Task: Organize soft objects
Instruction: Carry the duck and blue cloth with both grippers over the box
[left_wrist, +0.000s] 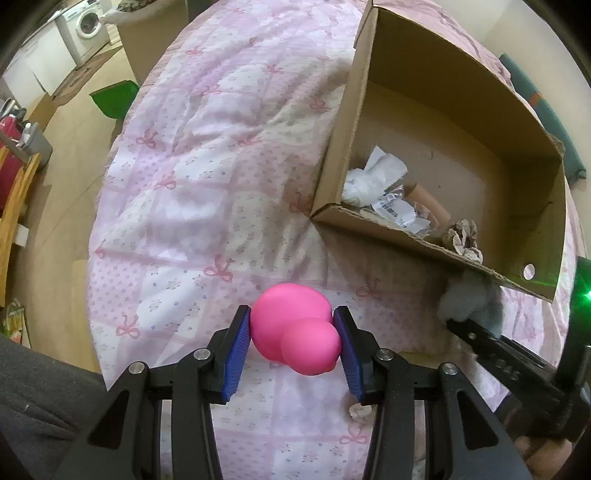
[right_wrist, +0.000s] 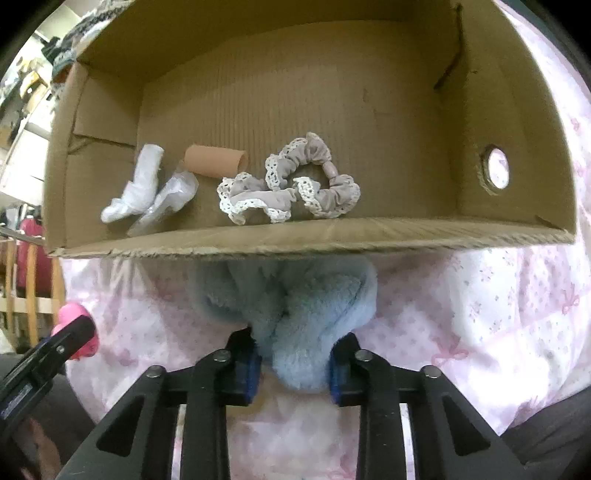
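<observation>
Two soft things (left_wrist: 293, 326) (right_wrist: 295, 314) between tongs (left_wrist: 293, 345) (right_wrist: 293, 373).

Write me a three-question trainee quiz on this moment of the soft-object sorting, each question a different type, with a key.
1. True or false: the left gripper has its jaws closed on the pink squishy toy.
2. Multiple choice: what does the right gripper hold? A) the lace scrunchie B) the fluffy blue cloth C) nothing
3. Fill in: the lace scrunchie lies inside the ____.

Key
1. True.
2. B: the fluffy blue cloth is pinched between the jaws, just in front of the cardboard box.
3. Cardboard box, beside the tan tube and the white crumpled wrappers.
</observation>
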